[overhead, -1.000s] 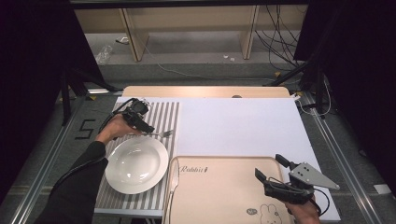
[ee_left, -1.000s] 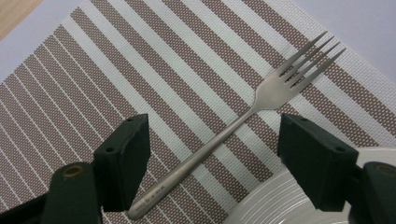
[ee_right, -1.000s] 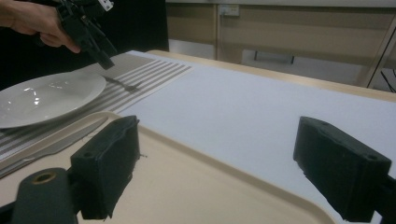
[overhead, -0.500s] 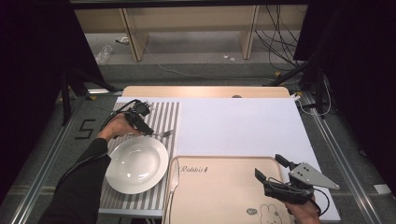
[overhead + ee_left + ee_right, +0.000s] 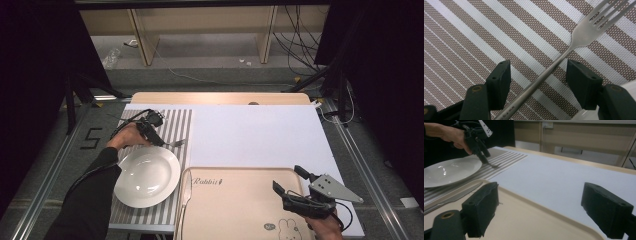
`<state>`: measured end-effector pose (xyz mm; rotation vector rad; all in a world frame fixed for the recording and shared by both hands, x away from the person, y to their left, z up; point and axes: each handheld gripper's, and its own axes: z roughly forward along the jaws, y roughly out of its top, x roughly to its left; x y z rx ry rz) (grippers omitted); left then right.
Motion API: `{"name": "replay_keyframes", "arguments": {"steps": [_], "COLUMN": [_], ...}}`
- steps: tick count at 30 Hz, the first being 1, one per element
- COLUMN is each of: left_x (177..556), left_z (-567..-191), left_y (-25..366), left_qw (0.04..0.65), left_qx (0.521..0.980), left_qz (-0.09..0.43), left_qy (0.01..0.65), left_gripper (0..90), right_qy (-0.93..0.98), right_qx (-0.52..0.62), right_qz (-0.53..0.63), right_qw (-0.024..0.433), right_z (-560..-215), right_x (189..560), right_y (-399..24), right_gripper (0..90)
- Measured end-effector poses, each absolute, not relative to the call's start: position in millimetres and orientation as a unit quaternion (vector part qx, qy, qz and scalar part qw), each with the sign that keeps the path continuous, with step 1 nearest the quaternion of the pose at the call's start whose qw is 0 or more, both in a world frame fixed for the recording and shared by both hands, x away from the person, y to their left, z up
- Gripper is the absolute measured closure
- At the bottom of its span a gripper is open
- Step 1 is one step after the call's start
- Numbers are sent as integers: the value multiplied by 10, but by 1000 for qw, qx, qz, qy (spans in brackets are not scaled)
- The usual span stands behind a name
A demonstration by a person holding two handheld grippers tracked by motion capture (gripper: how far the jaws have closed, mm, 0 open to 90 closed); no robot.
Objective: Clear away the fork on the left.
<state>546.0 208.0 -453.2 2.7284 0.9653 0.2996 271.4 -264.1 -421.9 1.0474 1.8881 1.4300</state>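
So my left hand-held gripper [image 5: 159, 141] is down over the fork [image 5: 564, 53], which is lying flat on the striped placemat [image 5: 175, 122] just past the far rim of the white plate [image 5: 147, 176]. In the left gripper view the handle runs diagonally between my two jaws, tines pointing away toward the top right. The jaws have just been closing in, but there's clearly a gap on both sides of the handle, so they're spread around it and not pinching it.

My right hand-held gripper [image 5: 290, 184] hangs over the near right part of the beige tray [image 5: 235, 200], jaws wide apart with nothing between them. A knife [image 5: 184, 192] sits along the tray's left edge, right beside the plate. Everything's on the white sheet [image 5: 255, 135] covering the worktop [image 5: 220, 97].
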Motion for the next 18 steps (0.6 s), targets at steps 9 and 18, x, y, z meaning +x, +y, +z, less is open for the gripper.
{"name": "replay_keyframes", "arguments": {"steps": [9,18], "left_x": [5483,5496], "left_z": [-4548,-4581], "left_y": [2033,2025], "left_qw": [100,83], "left_qx": [939,943], "left_qz": [91,88], "left_qy": [317,312], "left_gripper": [426,483], "right_qy": [701,701], "right_qx": [388,388], "right_qz": [532,533], "right_qw": [273,272], "right_z": [-4217,-4220], "right_x": [2712,2714], "right_y": [-2642,-2639], "right_gripper": [153,152]}}
